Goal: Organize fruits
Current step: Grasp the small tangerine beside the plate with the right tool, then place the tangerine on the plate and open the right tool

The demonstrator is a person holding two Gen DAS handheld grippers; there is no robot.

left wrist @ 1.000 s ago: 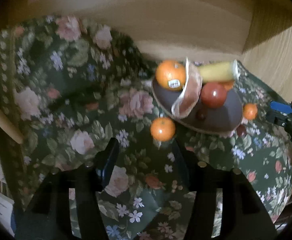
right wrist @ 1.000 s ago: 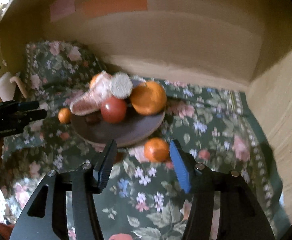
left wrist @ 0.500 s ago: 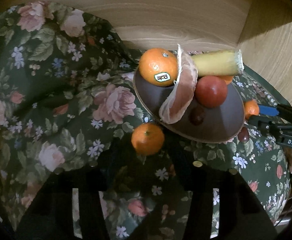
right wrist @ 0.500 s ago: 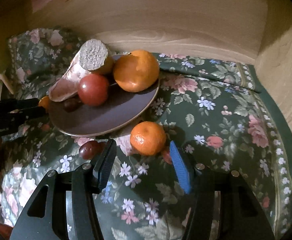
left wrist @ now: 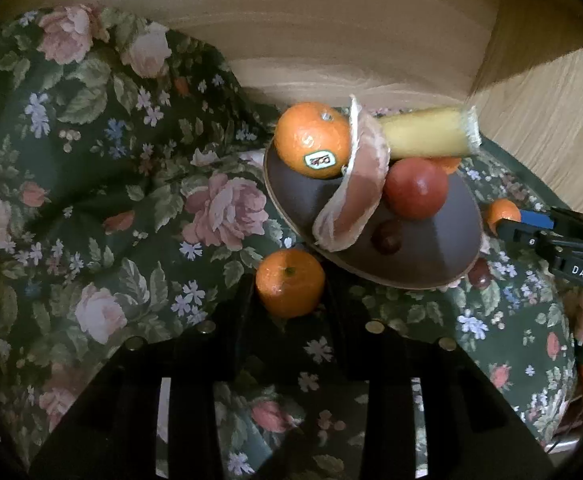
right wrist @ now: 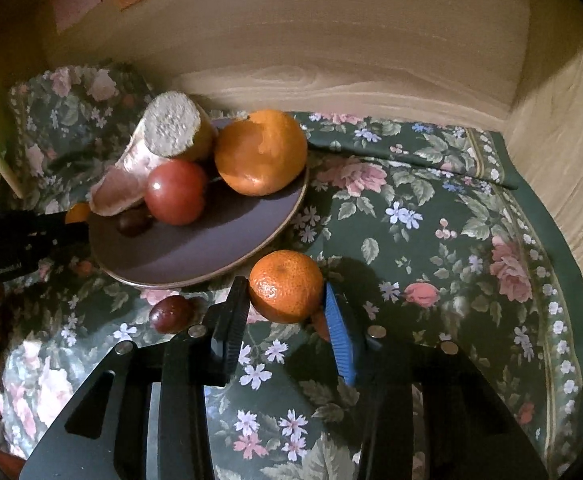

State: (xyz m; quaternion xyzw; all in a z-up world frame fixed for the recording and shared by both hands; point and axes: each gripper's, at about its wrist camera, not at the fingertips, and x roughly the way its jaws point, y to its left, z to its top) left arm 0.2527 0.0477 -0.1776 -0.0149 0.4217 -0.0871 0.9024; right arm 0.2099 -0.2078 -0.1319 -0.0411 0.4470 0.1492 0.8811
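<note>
Both grippers have closed in, spread jaws flanking tangerines; left gripper [left wrist: 289, 308] fingers lost in shadow.

An oval sticker [left wrist: 320, 159] sits on the large orange [left wrist: 311, 140] at the plate's rim; it appears upside down and seems to read "Dole", though the letters are small. White capitals "DAS" [left wrist: 582, 273] stand on the black body of the right gripper [left wrist: 531, 224] seen in the left wrist view. In the right wrist view, the left gripper [right wrist: 23, 236] carries faint white lettering [right wrist: 5, 270], too blurred to read.
</note>
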